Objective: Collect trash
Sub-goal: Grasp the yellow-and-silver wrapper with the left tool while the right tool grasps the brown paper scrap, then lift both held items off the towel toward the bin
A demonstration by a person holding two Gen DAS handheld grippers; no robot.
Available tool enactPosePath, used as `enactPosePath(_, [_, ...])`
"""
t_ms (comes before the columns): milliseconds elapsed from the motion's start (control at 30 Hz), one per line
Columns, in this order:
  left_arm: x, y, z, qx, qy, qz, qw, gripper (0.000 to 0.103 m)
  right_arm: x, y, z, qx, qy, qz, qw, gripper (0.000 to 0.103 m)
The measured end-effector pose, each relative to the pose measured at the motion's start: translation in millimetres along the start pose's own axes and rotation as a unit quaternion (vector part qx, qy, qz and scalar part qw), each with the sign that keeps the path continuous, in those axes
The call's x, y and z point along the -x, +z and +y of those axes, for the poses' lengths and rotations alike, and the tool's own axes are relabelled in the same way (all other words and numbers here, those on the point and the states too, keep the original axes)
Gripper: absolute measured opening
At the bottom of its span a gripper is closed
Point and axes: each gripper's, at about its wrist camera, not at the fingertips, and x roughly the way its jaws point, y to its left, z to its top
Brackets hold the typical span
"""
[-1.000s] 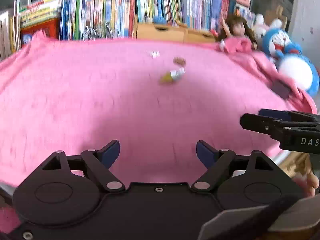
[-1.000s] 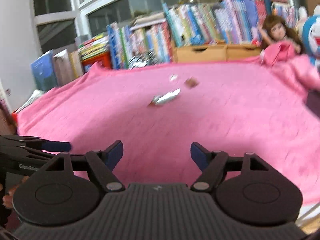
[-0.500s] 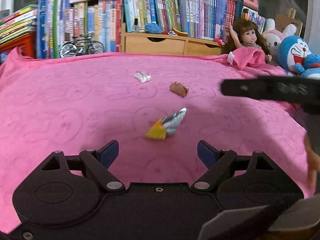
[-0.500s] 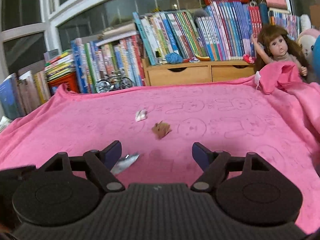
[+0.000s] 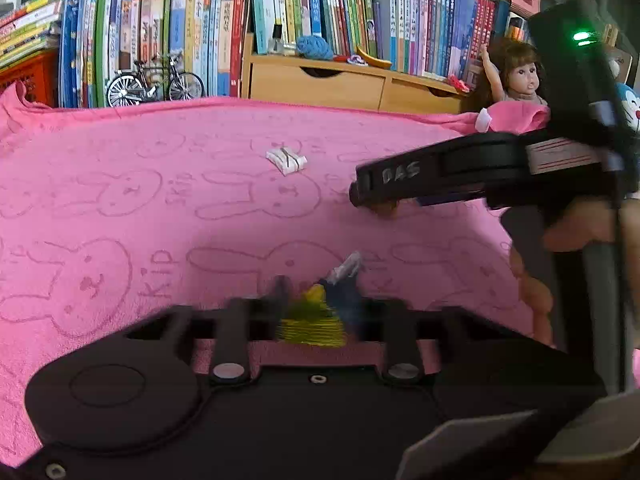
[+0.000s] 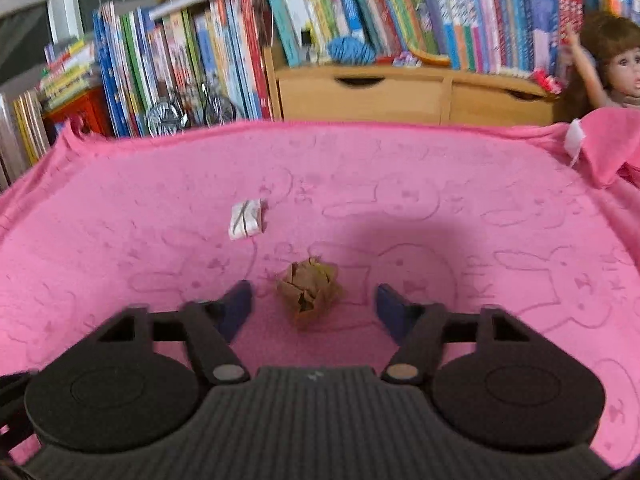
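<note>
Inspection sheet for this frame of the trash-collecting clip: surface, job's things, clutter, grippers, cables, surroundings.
Surface: pink blanket with rabbit outlines.
Job's things: yellow-and-silver wrapper; crumpled brown paper; folded white paper.
Clutter: nothing seen beyond the trash.
Grippers: left gripper closing, wrapper between its fingers; right gripper closing, brown paper between its fingers, not yet touched.
Cables: nothing seen.
Surroundings: books, wooden drawers, model bicycle, doll.
</note>
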Motion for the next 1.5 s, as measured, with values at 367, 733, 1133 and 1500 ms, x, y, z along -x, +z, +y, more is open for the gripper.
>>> enactPosePath(367, [27, -4, 12, 0.018, -0.013, -0.001, 0.9997, 0.010, 34, -19, 4, -0.015, 0.020, -0.027, 0.999, 0.024])
enactPosePath(733, [90, -23, 12, 0.021, -0.015, -0.025, 0.9994, 0.009, 114, -70, 28, 0.009, 0.073, -0.059, 0.996, 0.024])
enactPosePath(1133, [172, -73, 6, 0.038, -0.020, -0.030, 0.9986, 0.009, 185, -149, 49, 0.010, 0.110, -0.073, 0.991, 0.025])
enactPosePath(1500, [209, -130, 2, 0.051, -0.028, 0.015, 0.9982, 0.009, 211, -212, 51, 0.003, 0.115, -0.046, 0.992, 0.025])
